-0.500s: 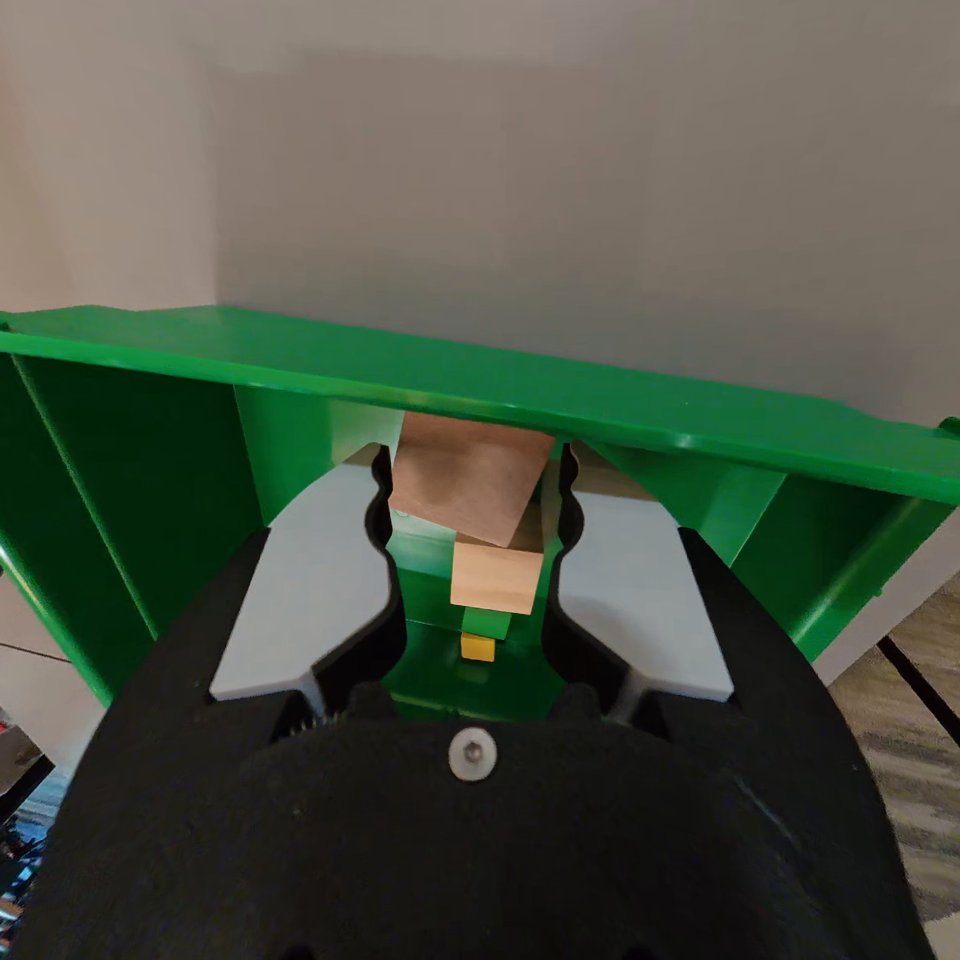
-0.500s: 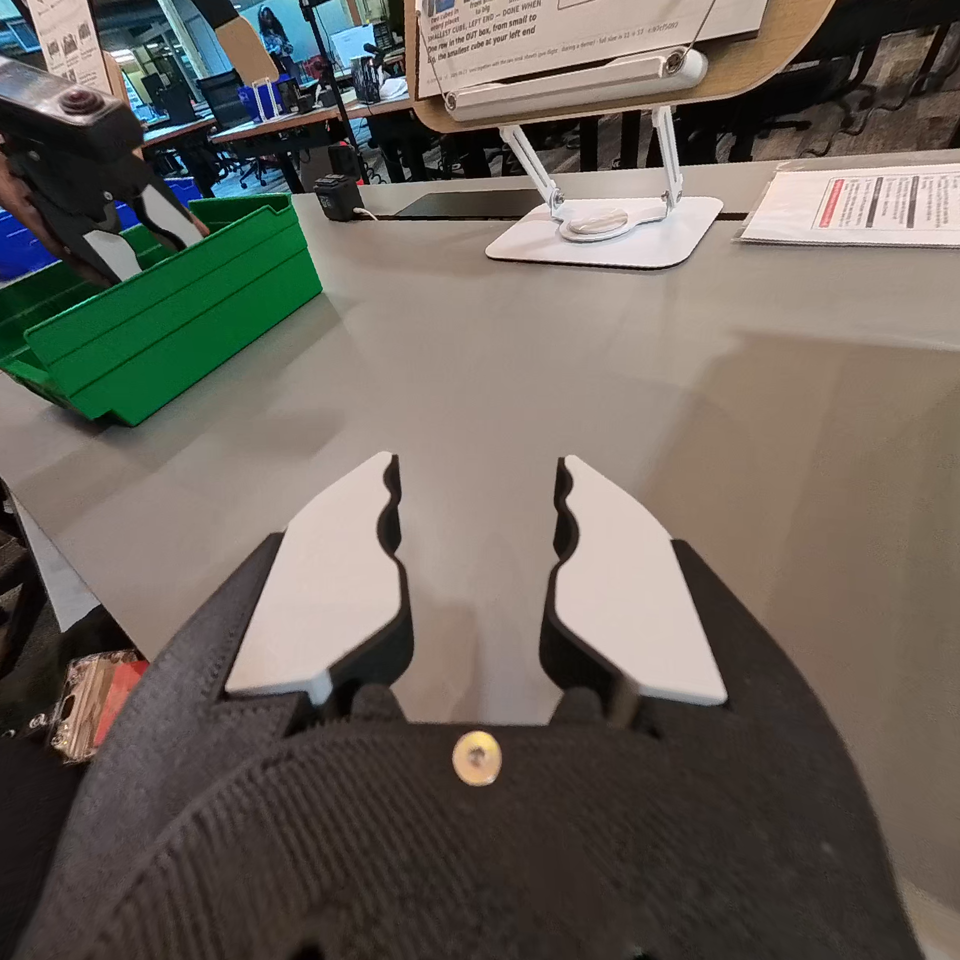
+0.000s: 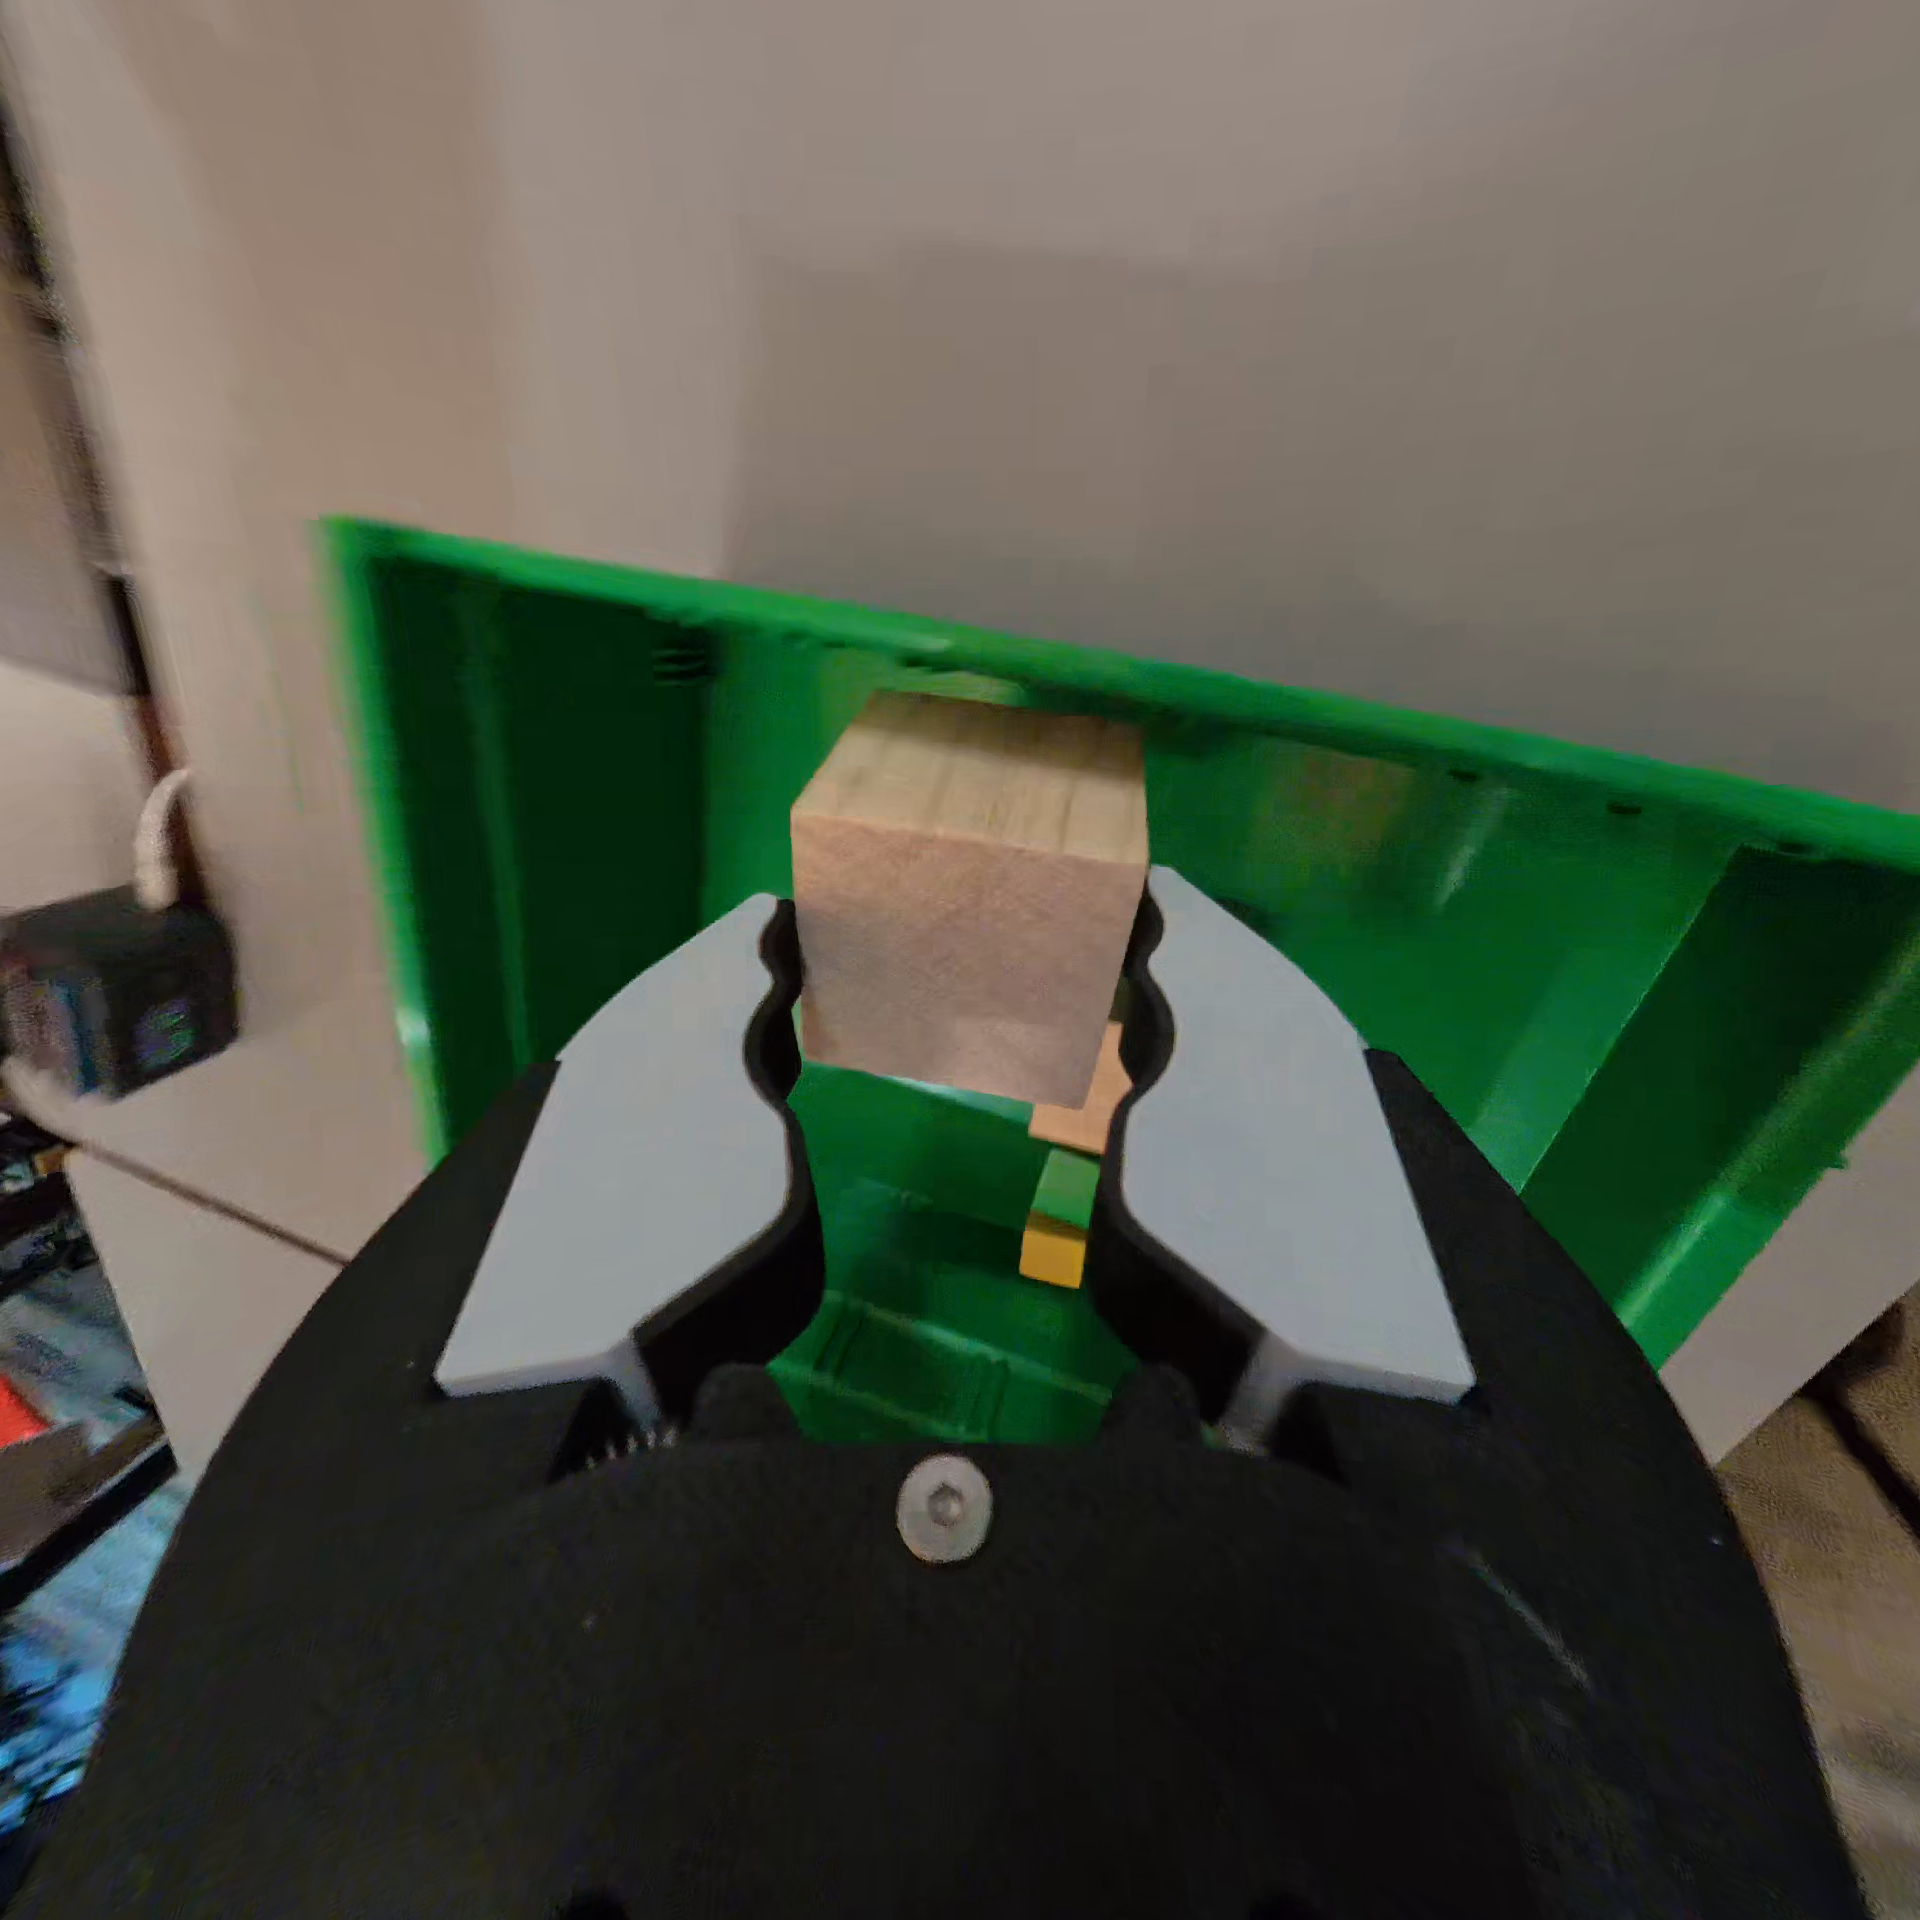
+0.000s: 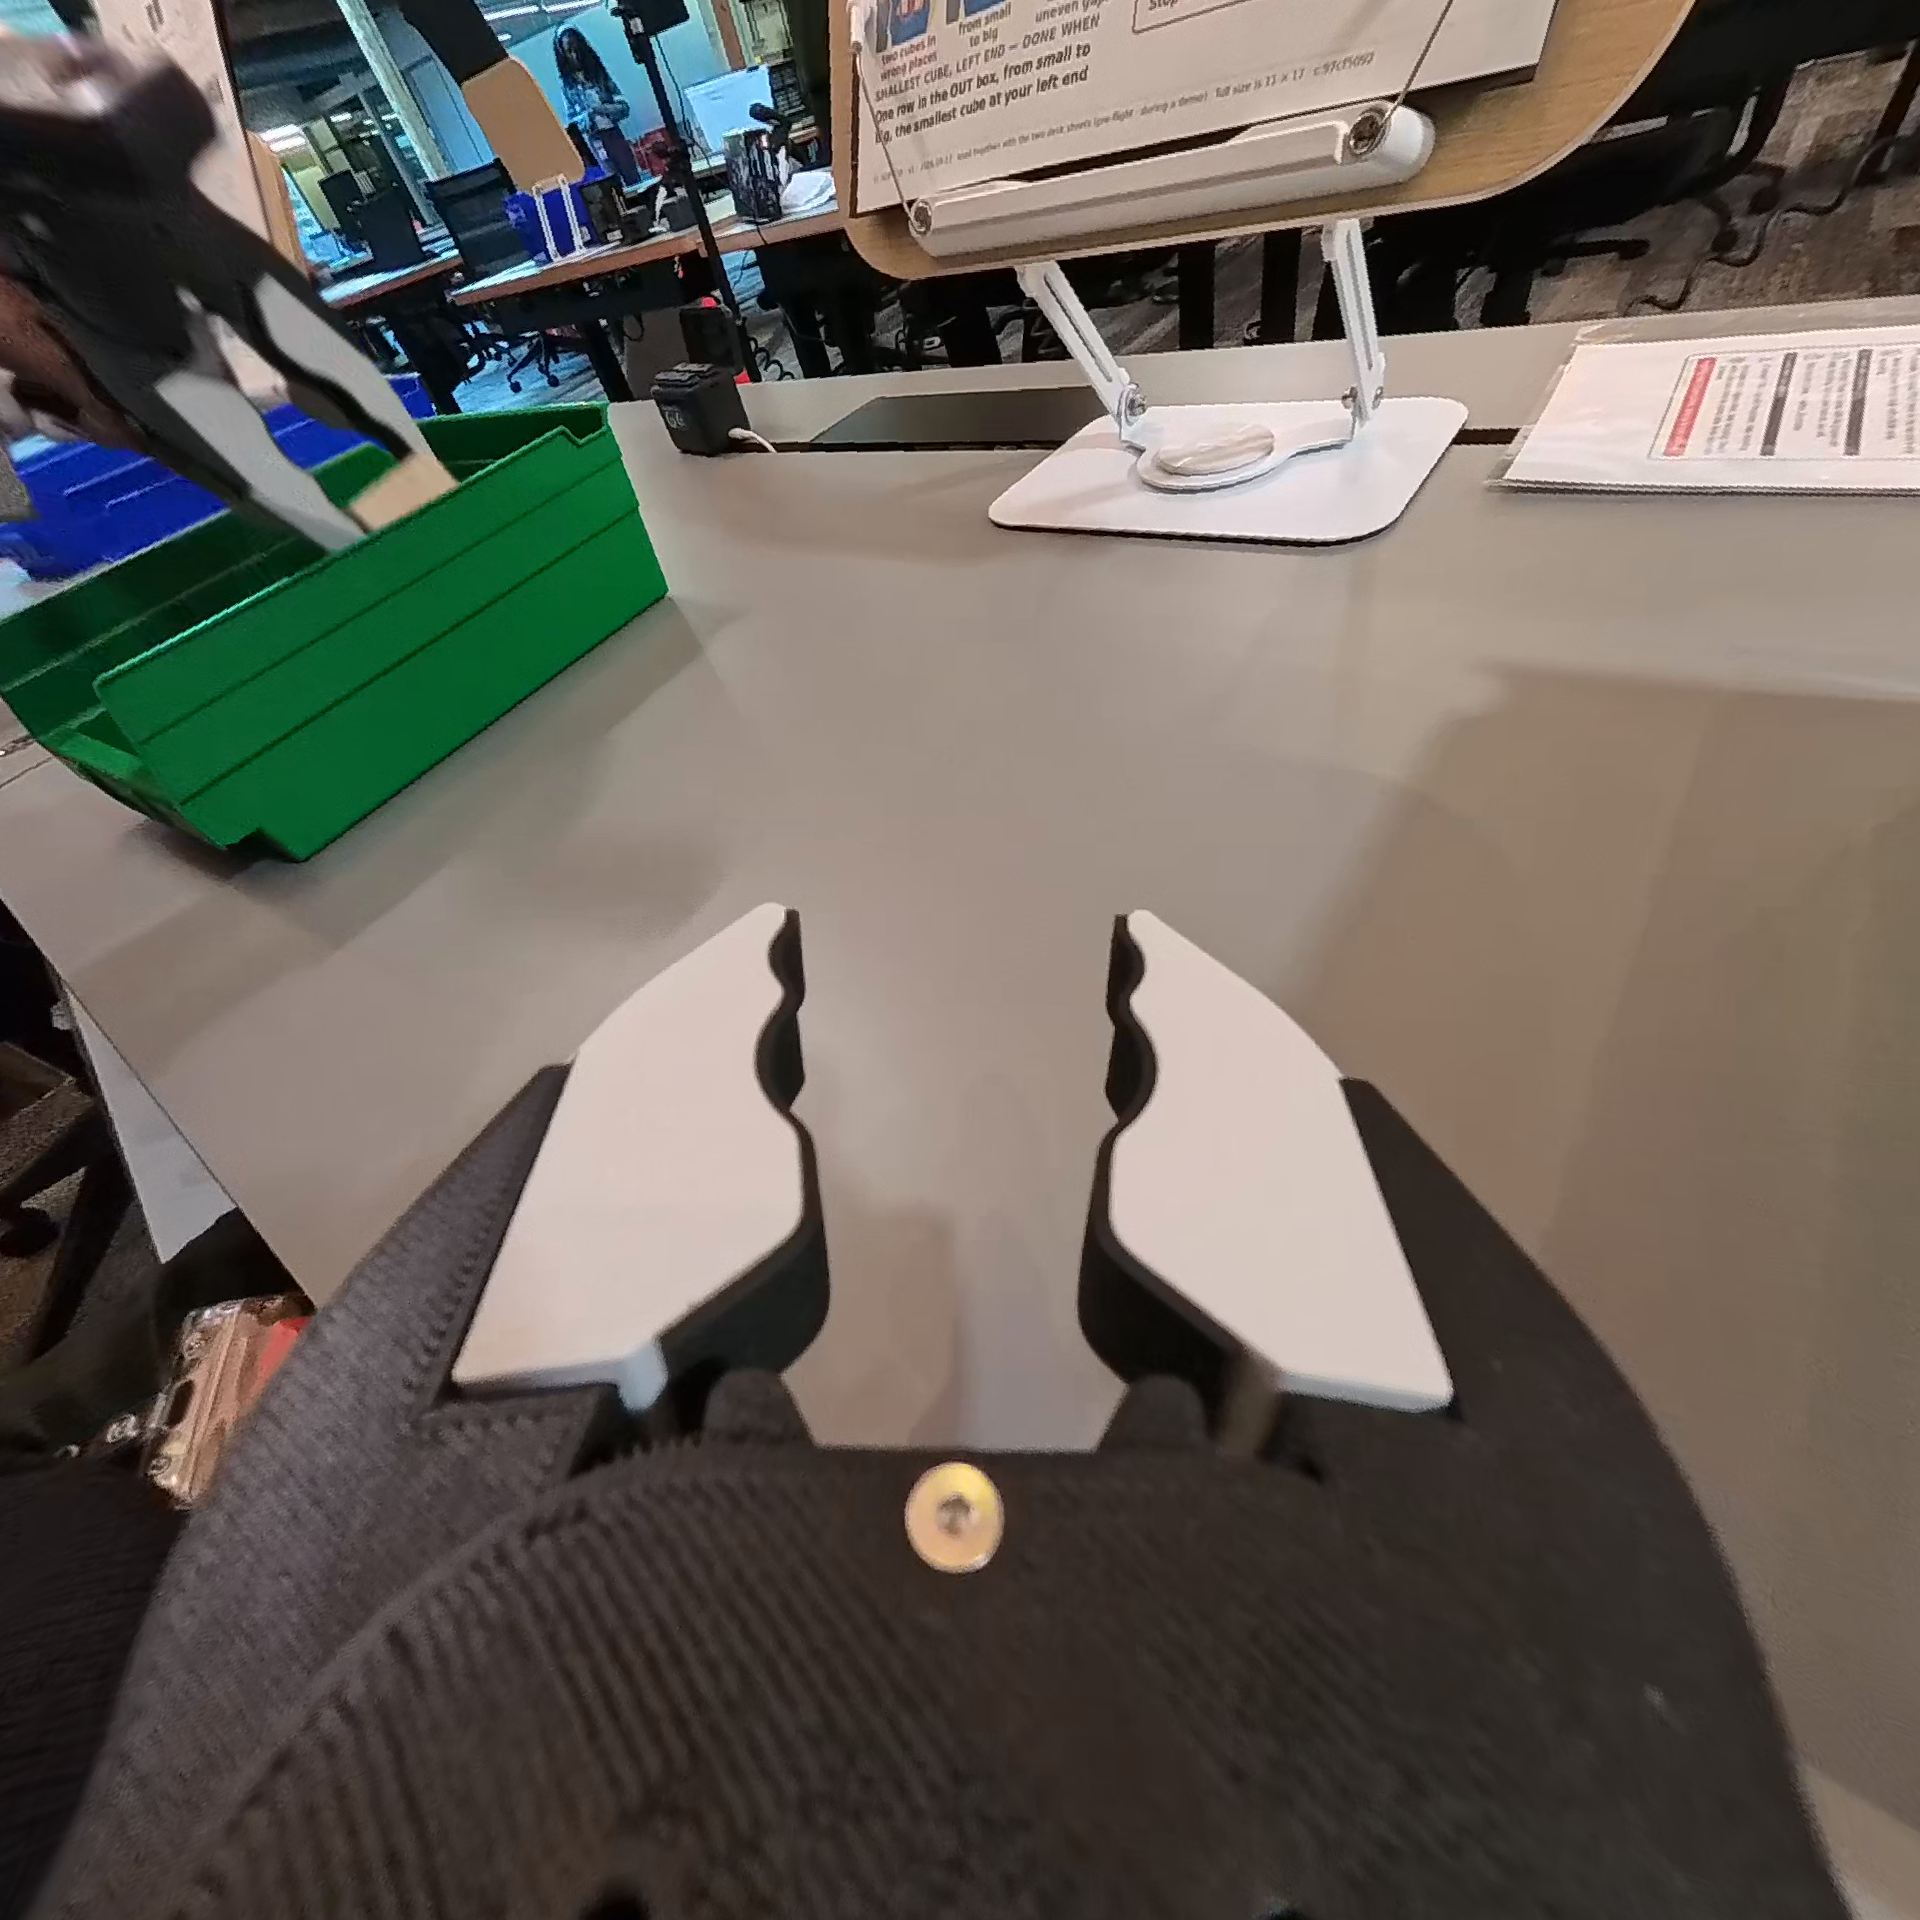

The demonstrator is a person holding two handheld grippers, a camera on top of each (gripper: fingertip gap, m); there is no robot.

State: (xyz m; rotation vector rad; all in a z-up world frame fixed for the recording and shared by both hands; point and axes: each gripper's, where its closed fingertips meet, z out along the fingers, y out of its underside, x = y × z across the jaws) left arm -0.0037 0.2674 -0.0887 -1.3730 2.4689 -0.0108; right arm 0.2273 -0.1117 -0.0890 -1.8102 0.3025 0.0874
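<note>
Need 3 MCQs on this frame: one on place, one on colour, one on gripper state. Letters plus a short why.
1. Where is the large wooden cube?
A. Between the fingers of the left hand-held gripper, above the green bin
B. On the grey table beside the white stand
C. Inside the right hand-held gripper

2. What colour is the smallest cube in the bin?
A. Blue
B. Yellow
C. Red

3. What state is the right hand-held gripper in?
A. Shut on a cube
B. Shut with nothing in it
C. Open, nothing between the fingers

Answers:
1. A: the left wrist view shows both fingers against the cube's sides, with the bin behind it.
2. B: a yellow cube sits nearest, next to a green cube.
3. C: the right wrist view shows bare grey table in the gap.
</note>
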